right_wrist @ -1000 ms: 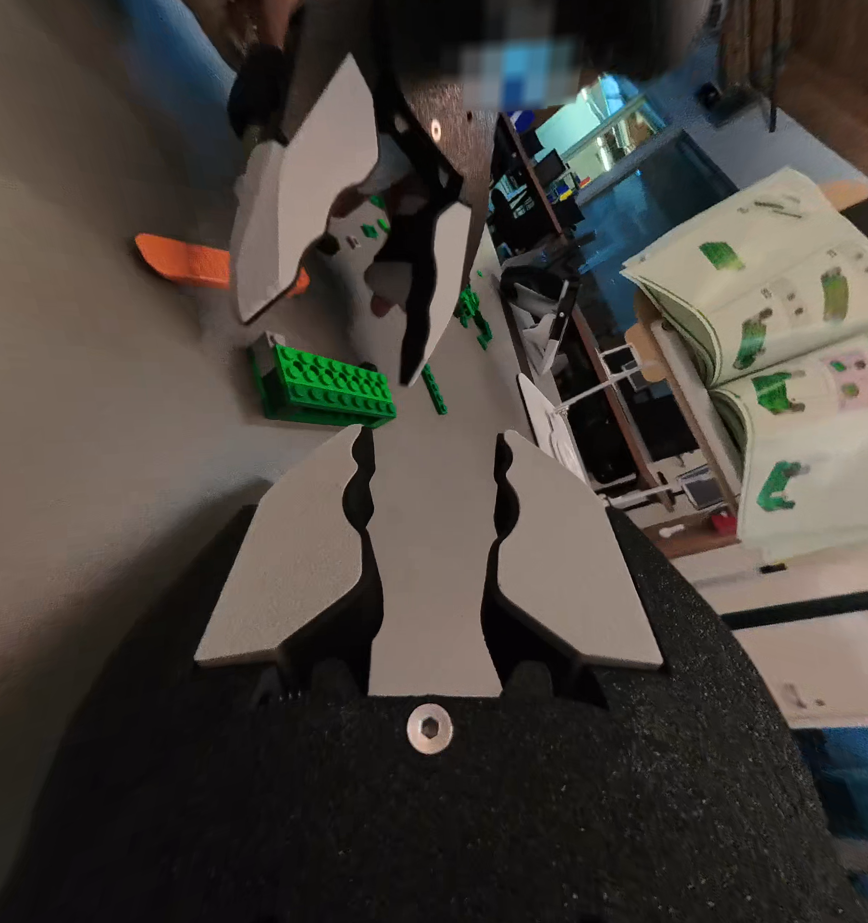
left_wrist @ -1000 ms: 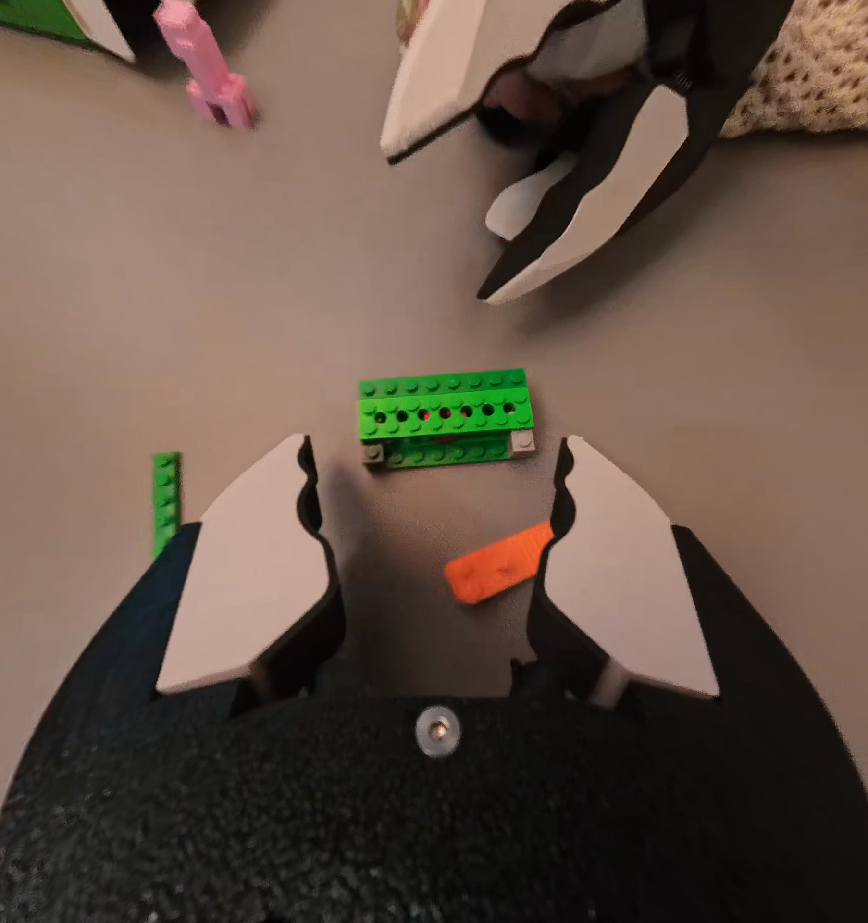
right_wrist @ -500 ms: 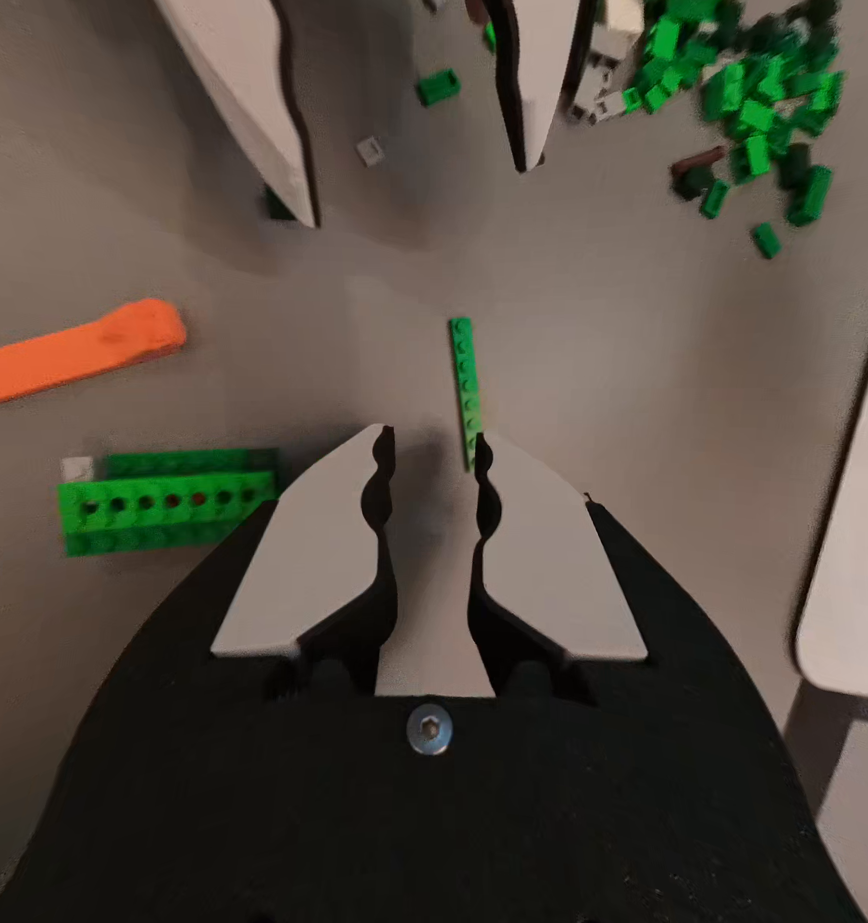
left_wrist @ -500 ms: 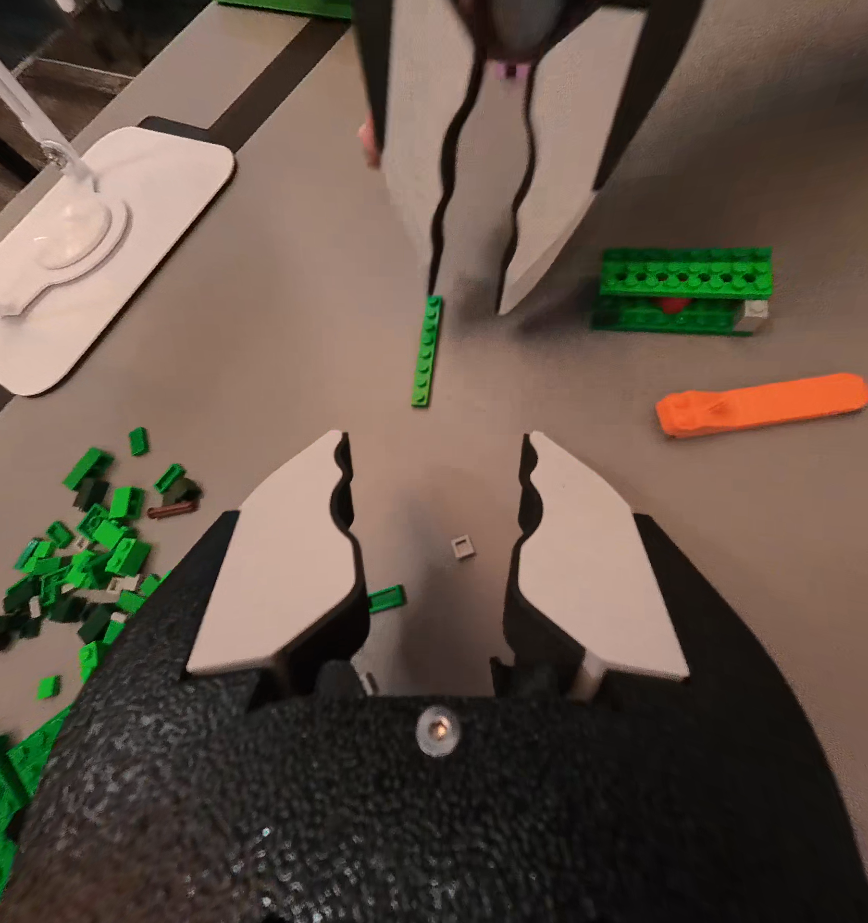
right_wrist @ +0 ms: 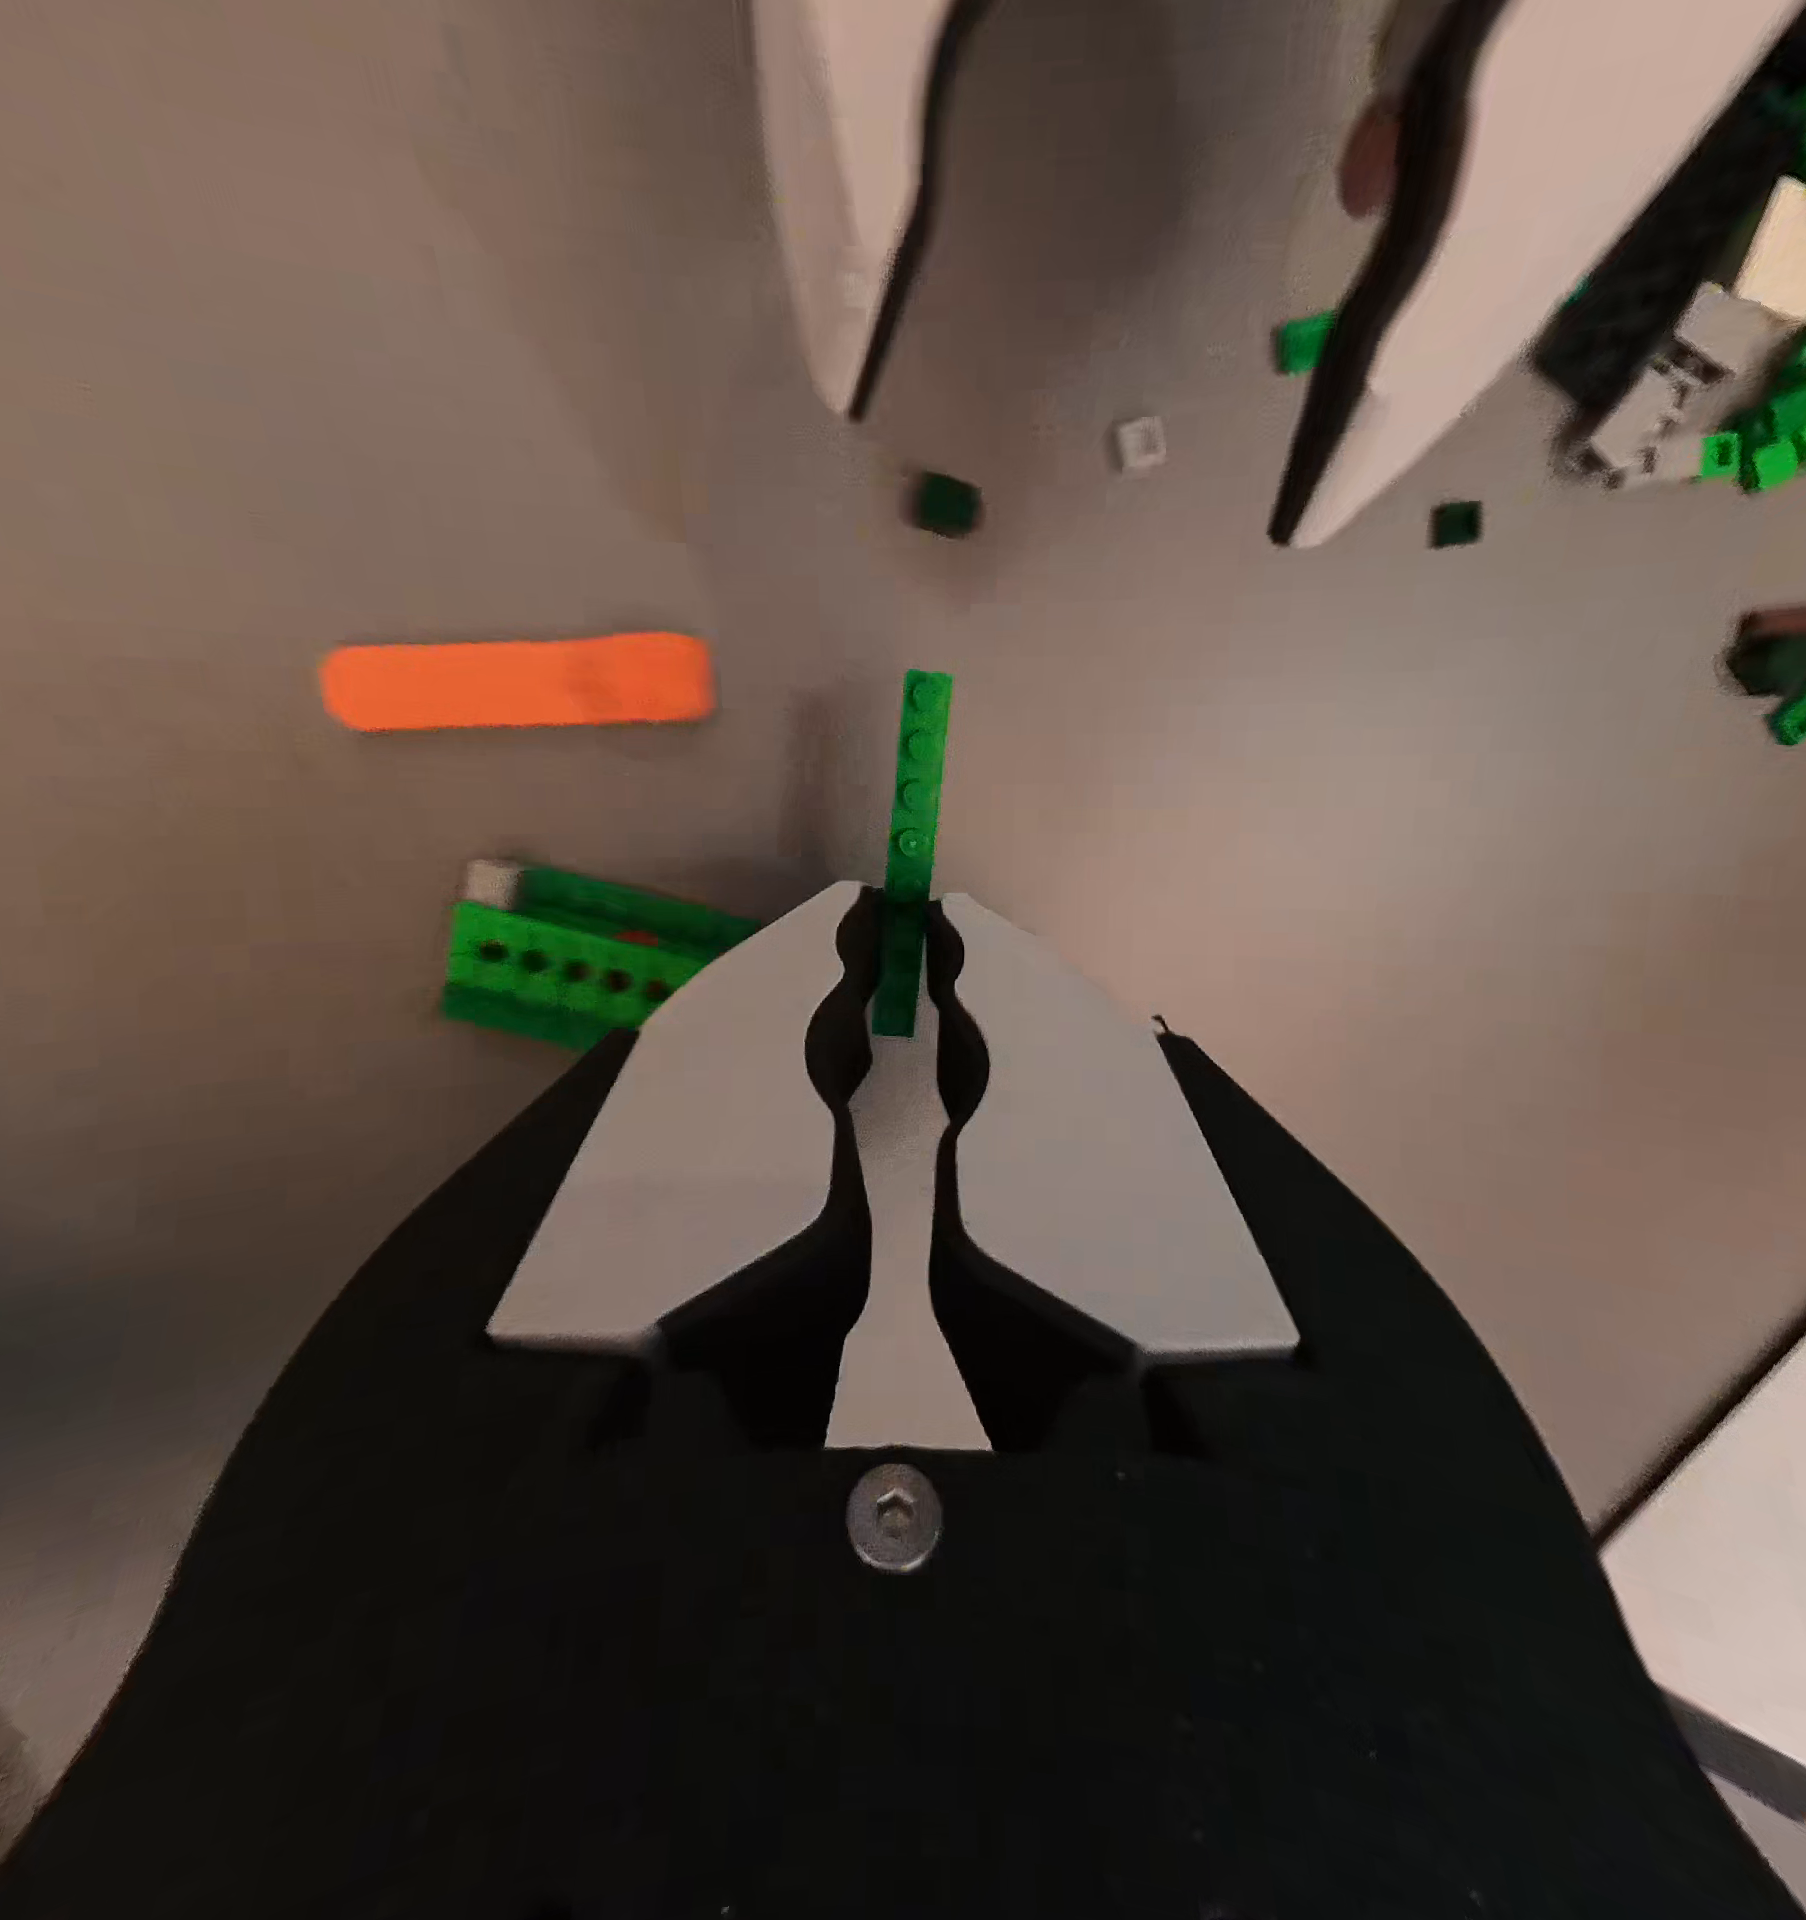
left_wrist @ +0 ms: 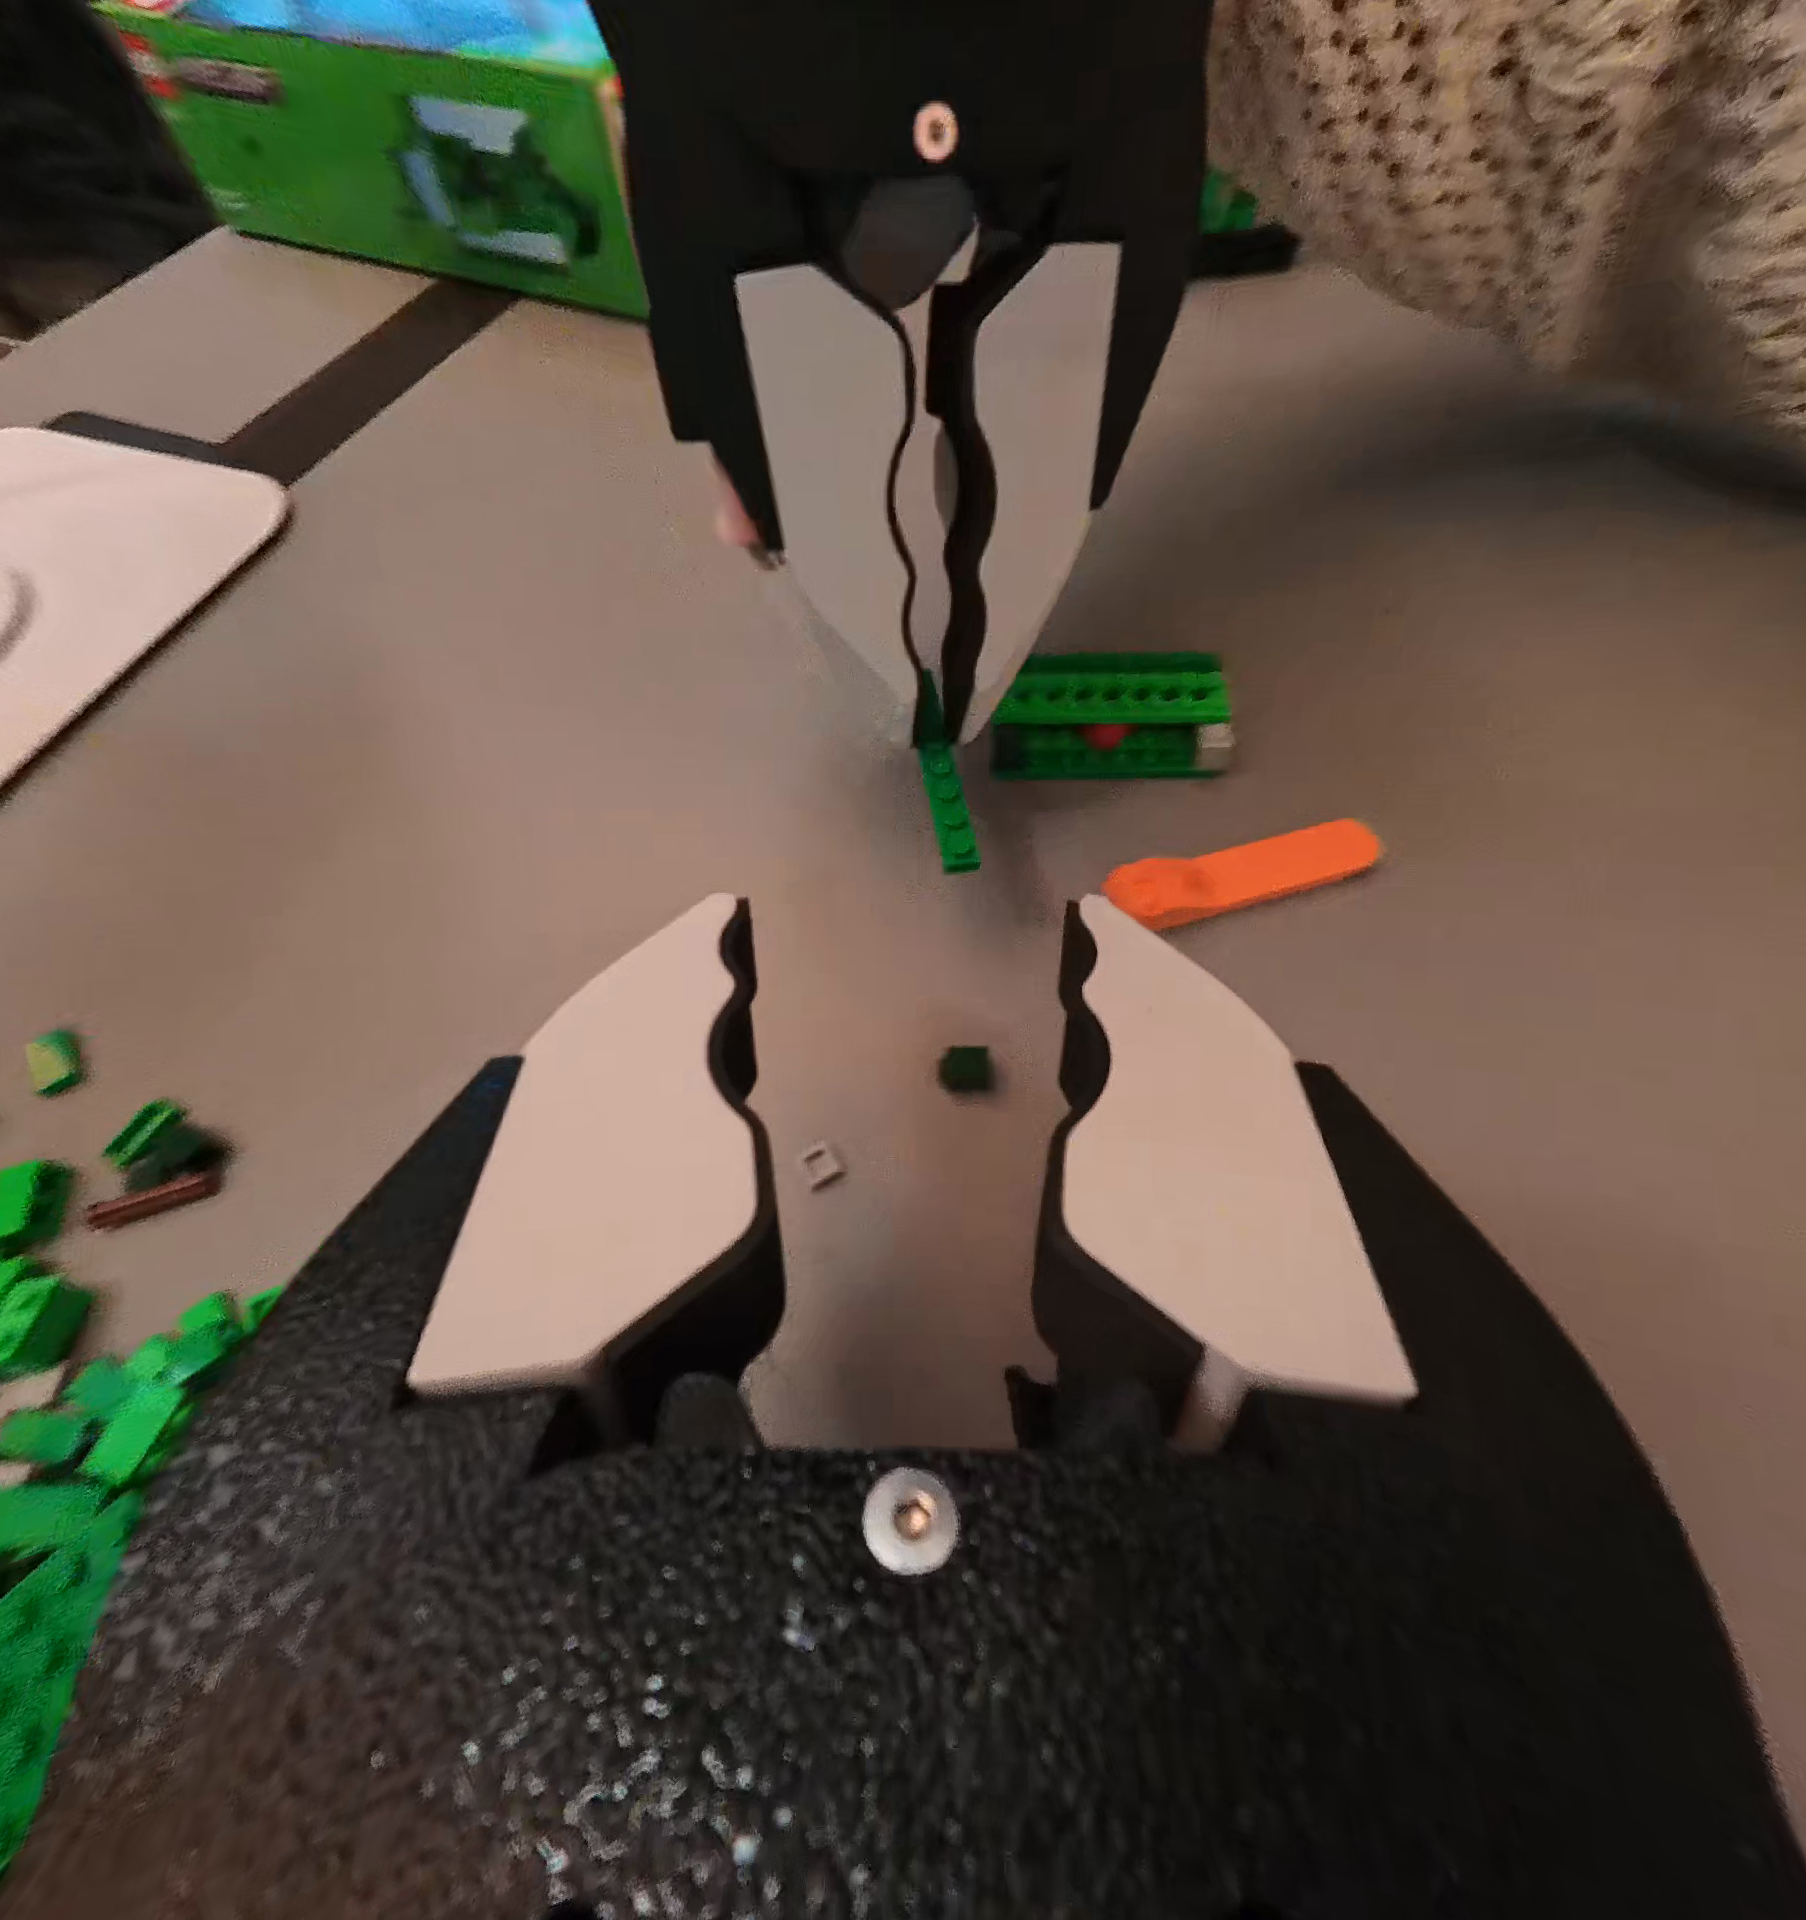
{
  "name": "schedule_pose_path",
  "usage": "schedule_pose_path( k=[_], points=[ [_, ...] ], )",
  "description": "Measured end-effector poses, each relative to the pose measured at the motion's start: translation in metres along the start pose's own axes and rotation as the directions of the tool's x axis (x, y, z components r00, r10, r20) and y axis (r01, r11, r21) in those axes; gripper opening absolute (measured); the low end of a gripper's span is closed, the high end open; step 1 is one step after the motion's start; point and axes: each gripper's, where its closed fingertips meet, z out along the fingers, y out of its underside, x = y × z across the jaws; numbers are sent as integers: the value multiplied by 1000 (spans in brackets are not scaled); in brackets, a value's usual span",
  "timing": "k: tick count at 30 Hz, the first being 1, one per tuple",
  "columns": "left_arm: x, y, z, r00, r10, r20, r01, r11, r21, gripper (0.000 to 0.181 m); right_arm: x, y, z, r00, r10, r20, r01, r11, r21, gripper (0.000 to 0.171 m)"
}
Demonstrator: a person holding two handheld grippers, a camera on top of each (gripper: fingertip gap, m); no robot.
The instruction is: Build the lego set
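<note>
A long thin green plate (right_wrist: 925, 790) lies on the grey table, and my right gripper (right_wrist: 899, 906) is shut on its near end. The left wrist view shows the same plate (left_wrist: 949, 816) sticking out from the right gripper's tips (left_wrist: 935, 727). A green brick assembly (left_wrist: 1112, 717) with a row of holes (right_wrist: 566, 966) sits just beside them. My left gripper (left_wrist: 904, 914) is open and empty, hovering above a small dark green piece (left_wrist: 964, 1070) and a small grey tile (left_wrist: 824, 1164).
An orange brick separator (left_wrist: 1242, 873) lies near the assembly (right_wrist: 514, 681). A pile of loose green bricks (left_wrist: 37, 1351) is at the left. A white pad (left_wrist: 68, 582), a green box (left_wrist: 411, 177) and a knitted cloth (left_wrist: 1553, 156) border the table. Left tips to right tips: about 7 cm. The small dark green piece (left_wrist: 964, 1070) sits 5 cm or so from the ends of my left fingers. Seen from the right wrist view (right_wrist: 954, 497) as well.
My right gripper has moved forward over the long green plate and closed on its end. The left gripper has drawn back a little and stays open.
</note>
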Motion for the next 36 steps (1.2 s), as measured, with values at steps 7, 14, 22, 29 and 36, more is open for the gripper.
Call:
schedule_pose_path(
  k=[7,14,22,29,36],
  points=[
    [10,-23,19,999,31,33,-34,994,101,59,-26,15,-12,823,501,-267,-501,862,73,7],
    [57,-10,66,982,162,-97,-169,982,-80,82,-82,35,-26,529,760,-377,-702,642,309,7],
    [62,-32,85,683,637,-358,-706,701,-100,60,-159,26,-45,354,822,-446,-698,550,459,7],
    [64,-19,110,546,592,-593,-810,554,-192,34,-206,35,-59,254,872,-419,-695,466,548,7],
    [61,-18,108,613,501,-611,-775,531,-343,35,-205,45,-59,308,860,-408,-666,501,553,7]
  ],
)
